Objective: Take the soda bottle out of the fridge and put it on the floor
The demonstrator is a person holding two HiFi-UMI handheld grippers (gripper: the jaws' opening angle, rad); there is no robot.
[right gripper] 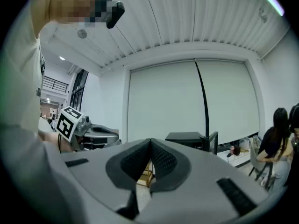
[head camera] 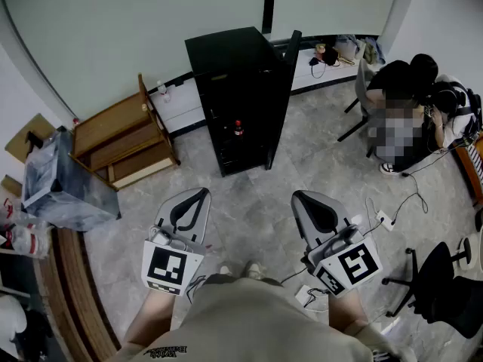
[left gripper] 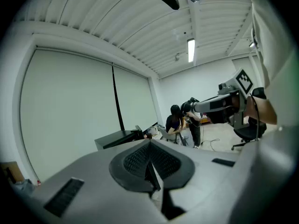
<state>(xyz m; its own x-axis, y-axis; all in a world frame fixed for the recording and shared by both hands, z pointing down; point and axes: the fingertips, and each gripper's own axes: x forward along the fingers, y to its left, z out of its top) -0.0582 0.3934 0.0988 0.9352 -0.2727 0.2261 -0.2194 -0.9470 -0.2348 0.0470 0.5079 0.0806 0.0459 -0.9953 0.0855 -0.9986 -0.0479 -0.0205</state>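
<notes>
While I stand on the grey marbled floor (head camera: 249,202), well short of the black, box-shaped fridge (head camera: 234,66), both my tongs are held out ahead of me with nothing in them. My left gripper (head camera: 195,199) is closed, its ribbed dark pads (left gripper: 135,160) pressed together at the tips. My right gripper (head camera: 307,200) is closed the same way, its textured pads (right gripper: 163,160) meeting in a point. The fridge door (head camera: 283,89) stands swung open. The soda bottle (head camera: 238,129), small and dark with red on it, stands inside the fridge, well apart from both tongs. A flat-boarded wooden shelf unit (head camera: 124,138) sits left of the fridge.
</notes>
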